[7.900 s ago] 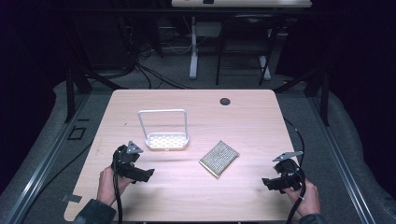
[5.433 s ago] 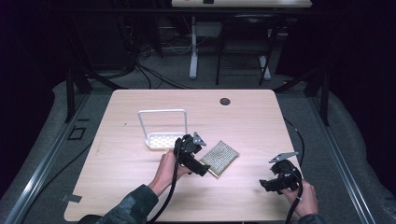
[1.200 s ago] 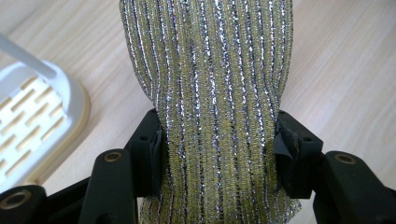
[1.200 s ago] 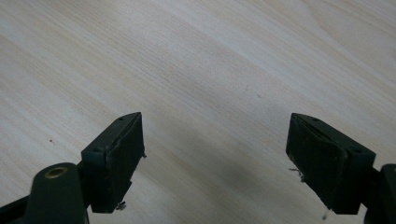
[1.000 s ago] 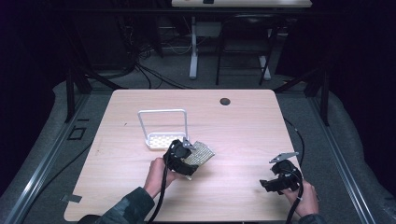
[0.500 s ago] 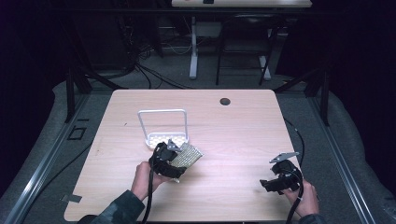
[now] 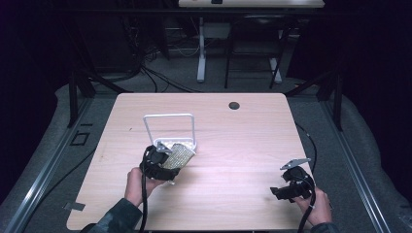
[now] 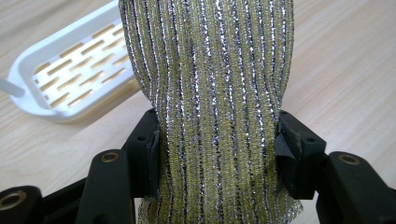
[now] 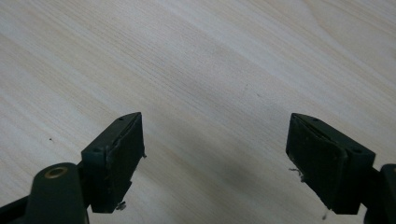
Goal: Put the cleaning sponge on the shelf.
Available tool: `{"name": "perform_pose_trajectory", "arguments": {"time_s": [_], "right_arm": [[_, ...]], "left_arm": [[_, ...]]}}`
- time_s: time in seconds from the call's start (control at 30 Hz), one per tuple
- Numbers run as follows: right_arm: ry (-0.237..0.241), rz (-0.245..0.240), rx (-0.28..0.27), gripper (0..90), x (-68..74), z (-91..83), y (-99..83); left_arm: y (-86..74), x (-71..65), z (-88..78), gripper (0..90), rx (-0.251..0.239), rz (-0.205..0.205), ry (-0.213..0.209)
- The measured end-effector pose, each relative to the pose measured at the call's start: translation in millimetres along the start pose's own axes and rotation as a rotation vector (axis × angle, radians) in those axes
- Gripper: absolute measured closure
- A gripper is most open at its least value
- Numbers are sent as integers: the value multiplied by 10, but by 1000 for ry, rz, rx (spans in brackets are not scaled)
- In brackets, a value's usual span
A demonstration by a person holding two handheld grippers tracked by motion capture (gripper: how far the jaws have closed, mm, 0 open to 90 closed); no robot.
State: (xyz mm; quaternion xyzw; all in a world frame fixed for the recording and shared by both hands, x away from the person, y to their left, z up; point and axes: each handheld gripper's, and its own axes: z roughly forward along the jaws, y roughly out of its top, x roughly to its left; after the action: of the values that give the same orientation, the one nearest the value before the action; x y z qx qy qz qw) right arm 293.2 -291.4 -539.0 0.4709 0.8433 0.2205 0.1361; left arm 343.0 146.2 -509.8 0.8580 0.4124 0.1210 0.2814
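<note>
We have the glittery scouring pad (image 8: pixel 210 107) pinched across its width in the left gripper (image 7: pixel 160 164), lifted off the bench (image 7: pixel 233 145) just beside the white slotted tray (image 8: pixel 70 79). We should carry it over the tray, lower it flat, then release. Our left forearm angles inward, wrist low. The right gripper (image 7: pixel 291 187) rests apart, jaws spread, holding nothing.

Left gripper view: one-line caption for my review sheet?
Hand-held gripper clamps a glittery striped scouring pad above the wooden table, beside a white slotted tray.
</note>
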Motion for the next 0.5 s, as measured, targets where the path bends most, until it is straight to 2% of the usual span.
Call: {"name": "perform_pose_trajectory", "arguments": {"time_s": [0.23, 0.4, 0.5], "right_arm": [[7, -8, 7, 191, 3, 2, 2], [9, -11, 5, 191, 7, 3, 6], [5, -14, 7, 191, 4, 5, 5]], "left_arm": [[-20, 132, 27, 422, -27, -48, 39], [-36, 214, 91, 420, -7, -68, 56], [-17, 234, 112, 422, -7, -66, 70]]}}
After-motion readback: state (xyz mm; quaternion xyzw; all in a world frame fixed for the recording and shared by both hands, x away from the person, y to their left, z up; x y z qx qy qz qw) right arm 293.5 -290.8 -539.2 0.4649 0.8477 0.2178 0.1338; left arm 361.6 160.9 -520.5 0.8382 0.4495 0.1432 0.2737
